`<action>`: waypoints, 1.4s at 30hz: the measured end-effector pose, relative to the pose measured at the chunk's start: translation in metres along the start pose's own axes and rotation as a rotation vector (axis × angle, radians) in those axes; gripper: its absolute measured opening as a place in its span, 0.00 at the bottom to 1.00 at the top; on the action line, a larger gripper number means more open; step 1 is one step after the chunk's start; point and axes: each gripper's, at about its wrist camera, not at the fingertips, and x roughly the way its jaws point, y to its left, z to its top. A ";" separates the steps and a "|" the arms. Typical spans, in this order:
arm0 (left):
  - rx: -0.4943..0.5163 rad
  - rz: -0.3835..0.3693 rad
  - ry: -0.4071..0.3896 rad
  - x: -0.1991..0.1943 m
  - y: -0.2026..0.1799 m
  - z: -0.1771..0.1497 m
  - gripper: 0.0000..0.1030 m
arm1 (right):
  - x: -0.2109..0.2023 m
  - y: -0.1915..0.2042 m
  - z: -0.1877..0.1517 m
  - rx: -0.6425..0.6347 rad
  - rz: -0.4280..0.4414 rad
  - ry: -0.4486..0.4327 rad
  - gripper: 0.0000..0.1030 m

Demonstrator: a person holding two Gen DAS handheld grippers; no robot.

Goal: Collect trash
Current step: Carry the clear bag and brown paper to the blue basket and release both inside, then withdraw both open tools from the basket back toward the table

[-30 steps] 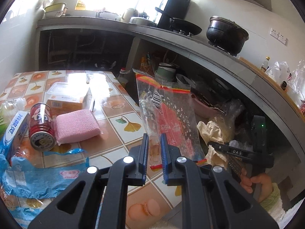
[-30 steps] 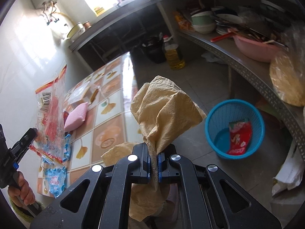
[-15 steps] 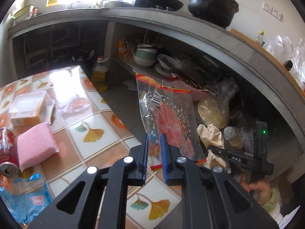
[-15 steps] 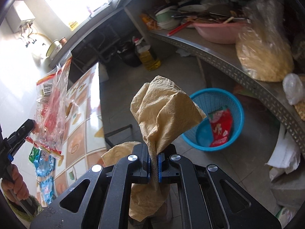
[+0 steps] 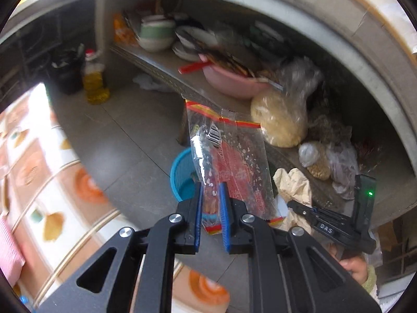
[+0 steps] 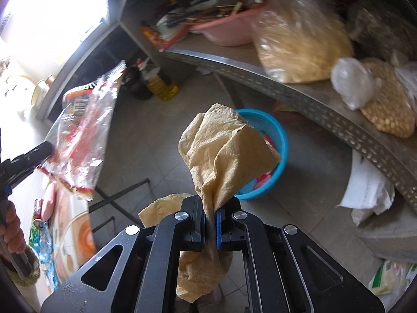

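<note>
Trash: plastic wrapper [image 5: 229, 156] clamped in left tongs [image 5: 211, 203], crumpled paper [image 6: 224, 154] clamped in right tongs [image 6: 210, 216]; both above blue basket [image 6: 280, 140], not yet dropped. One red wrapper [image 6: 265, 176] already inside.

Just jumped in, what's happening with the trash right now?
A person holds a gripper in each hand. The left gripper is clamped on a clear plastic wrapper, the right gripper on a crumpled brown paper. Both hang over the floor near the blue basket, which already holds a red packet. Nothing is released yet.
</note>
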 end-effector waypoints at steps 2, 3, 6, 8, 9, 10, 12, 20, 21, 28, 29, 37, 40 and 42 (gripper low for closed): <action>0.009 -0.013 0.060 0.025 -0.006 0.008 0.12 | 0.003 -0.010 -0.001 0.017 -0.018 0.002 0.04; 0.005 -0.019 0.099 0.040 -0.007 0.012 0.11 | 0.004 -0.014 -0.001 0.027 -0.024 0.005 0.04; -0.021 -0.032 0.204 0.082 -0.006 0.019 0.11 | 0.008 -0.027 -0.003 0.058 -0.042 0.012 0.04; -0.022 -0.033 0.255 0.109 -0.009 0.021 0.11 | 0.012 -0.036 -0.002 0.075 -0.052 0.019 0.04; -0.023 -0.019 0.281 0.124 -0.010 0.023 0.12 | 0.014 -0.039 -0.003 0.083 -0.056 0.023 0.04; -0.020 -0.008 0.299 0.136 -0.012 0.024 0.12 | 0.015 -0.042 -0.003 0.091 -0.061 0.027 0.04; -0.009 0.020 0.341 0.165 -0.013 0.027 0.12 | 0.017 -0.048 -0.002 0.102 -0.069 0.033 0.04; -0.022 0.115 0.469 0.252 0.002 0.024 0.54 | 0.036 -0.054 -0.003 0.124 -0.069 0.074 0.04; -0.038 0.127 0.460 0.253 0.006 0.024 0.54 | 0.037 -0.052 -0.003 0.122 -0.066 0.077 0.04; -0.099 0.129 0.378 0.200 0.024 0.041 0.54 | 0.058 -0.043 0.004 0.099 -0.045 0.102 0.04; -0.097 0.129 0.354 0.190 0.025 0.045 0.54 | 0.064 -0.041 0.008 0.091 -0.045 0.110 0.04; -0.081 0.072 0.107 0.033 0.033 0.056 0.64 | 0.150 -0.006 0.047 -0.047 -0.086 0.187 0.04; -0.097 0.073 0.035 -0.019 0.040 0.036 0.68 | 0.205 0.000 0.060 -0.096 -0.158 0.242 0.10; -0.112 0.078 -0.002 -0.053 0.045 0.016 0.71 | 0.248 0.000 0.064 -0.123 -0.215 0.311 0.22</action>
